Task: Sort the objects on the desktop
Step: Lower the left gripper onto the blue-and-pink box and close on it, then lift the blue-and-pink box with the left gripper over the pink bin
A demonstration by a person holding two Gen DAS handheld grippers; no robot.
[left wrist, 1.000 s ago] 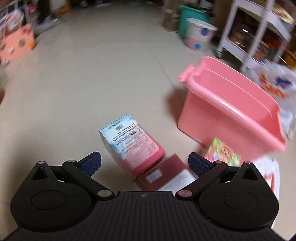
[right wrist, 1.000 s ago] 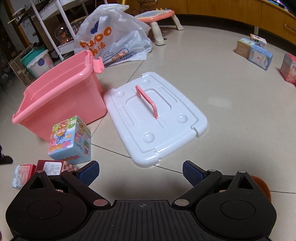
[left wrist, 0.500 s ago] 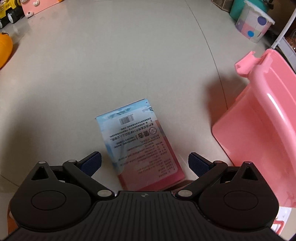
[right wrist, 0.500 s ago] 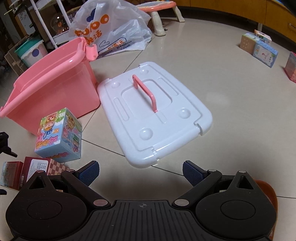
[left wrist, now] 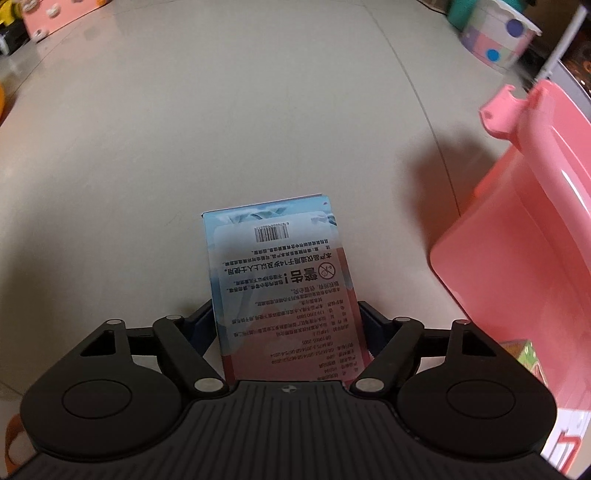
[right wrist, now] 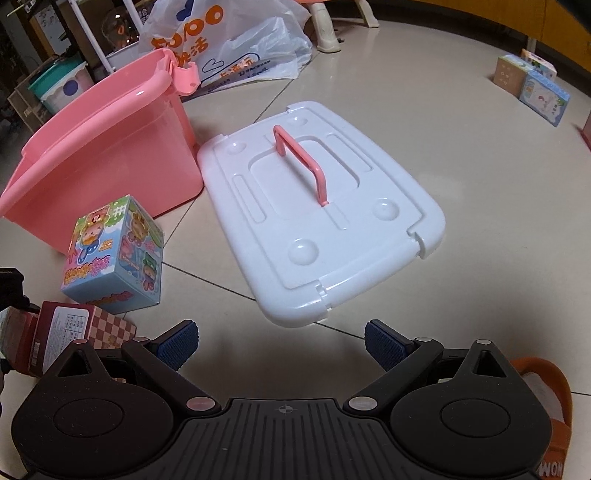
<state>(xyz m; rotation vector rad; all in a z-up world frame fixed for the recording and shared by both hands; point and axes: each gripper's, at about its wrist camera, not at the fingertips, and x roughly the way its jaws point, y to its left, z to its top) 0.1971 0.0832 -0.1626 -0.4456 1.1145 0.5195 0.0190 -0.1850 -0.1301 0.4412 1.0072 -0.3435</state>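
Note:
A blue and pink box (left wrist: 277,266) with a barcode and printed text lies flat on the floor. My left gripper (left wrist: 288,325) straddles its near end; the jaws are closing and both pads sit against the box's long sides. The pink bin (left wrist: 517,240) stands open just to the right. In the right wrist view my right gripper (right wrist: 280,341) hangs open over bare floor with nothing between its fingers, near the edge of the white lid (right wrist: 314,221) with its pink handle. Left of it are a cartoon-printed box (right wrist: 114,258), a red checkered box (right wrist: 74,332) and the pink bin (right wrist: 110,147).
A printed plastic bag (right wrist: 229,48) lies behind the bin. Small boxes (right wrist: 532,85) stand far right on the floor. A polka-dot tub (left wrist: 498,33) and a white shelf rack are beyond the bin. An orange item (right wrist: 546,406) sits beside my right gripper.
My left gripper has come down over the blue and pink box and its jaws have narrowed onto the box's sides. The right gripper has dropped slightly and stays open.

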